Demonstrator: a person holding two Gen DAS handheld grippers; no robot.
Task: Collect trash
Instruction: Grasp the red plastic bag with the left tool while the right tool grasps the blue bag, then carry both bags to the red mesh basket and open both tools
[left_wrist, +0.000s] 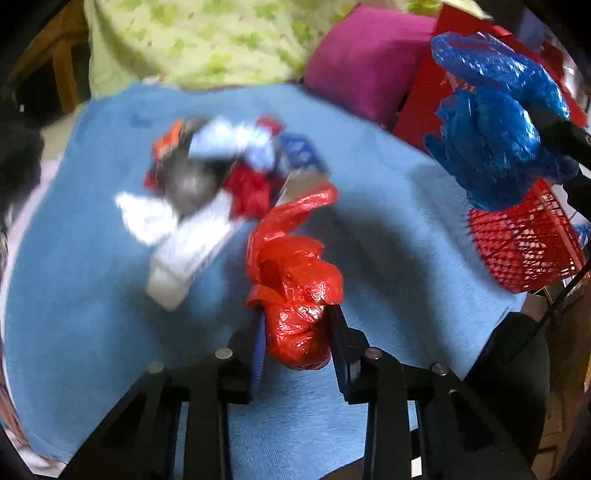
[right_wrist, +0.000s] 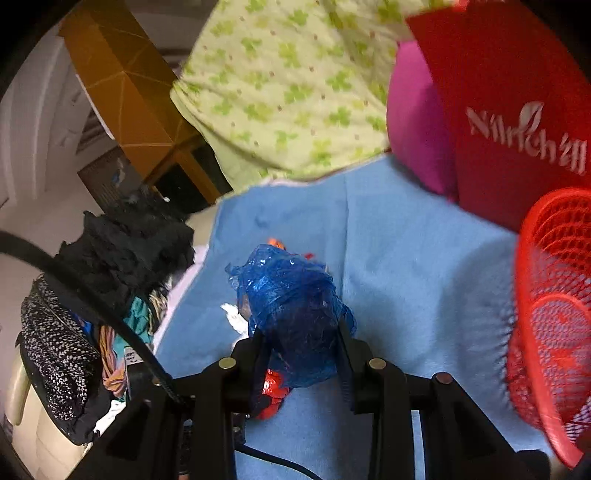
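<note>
Both hands were full: the left gripper (left_wrist: 295, 314) pinched a crumpled red plastic bag (left_wrist: 295, 295), the right gripper (right_wrist: 301, 332) clamped a blue plastic bag (right_wrist: 291, 306), and the red mesh basket (right_wrist: 554, 295) sat just right, nearer the right one.

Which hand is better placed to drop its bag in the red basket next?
Probably the right. Its gripper holds the blue bag right above the basket, while the left gripper, holding the red bag, sits mid-cloth, farther away.
</note>
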